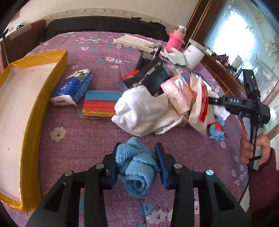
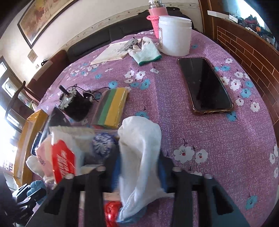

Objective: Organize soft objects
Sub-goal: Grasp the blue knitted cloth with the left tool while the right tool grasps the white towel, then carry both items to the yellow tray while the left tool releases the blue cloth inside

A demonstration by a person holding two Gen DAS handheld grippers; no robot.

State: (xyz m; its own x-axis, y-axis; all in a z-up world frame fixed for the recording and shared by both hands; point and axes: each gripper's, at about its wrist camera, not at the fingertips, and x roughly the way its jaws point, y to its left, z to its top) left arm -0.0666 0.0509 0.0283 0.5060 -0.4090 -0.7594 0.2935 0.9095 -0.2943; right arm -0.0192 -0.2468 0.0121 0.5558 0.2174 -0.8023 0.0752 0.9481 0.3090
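Observation:
My left gripper (image 1: 138, 158) is shut on a rolled light-blue microfibre cloth (image 1: 137, 167), held above the purple flowered bedspread (image 1: 87, 139). My right gripper (image 2: 139, 164) is shut on a white cloth (image 2: 139, 157) that drapes over its jaws. In the left wrist view the right gripper's body (image 1: 244, 103) reaches into a pile: white cloth (image 1: 139, 111), pink tissue pack (image 1: 176, 94), red-and-white plastic bag (image 1: 200, 104), black pouch (image 1: 150, 75). A yellow-edged open box (image 1: 22, 111) lies at the left.
A blue tissue pack (image 1: 73, 87) and striped sponges (image 1: 101, 104) lie beside the box. A phone (image 2: 205, 85), white jar (image 2: 174, 35), pink bottle (image 2: 157, 15), knitted glove (image 2: 146, 50) and a black motor (image 2: 75, 104) sit on the bed. A blue knit toy (image 1: 217, 130) lies by the pile.

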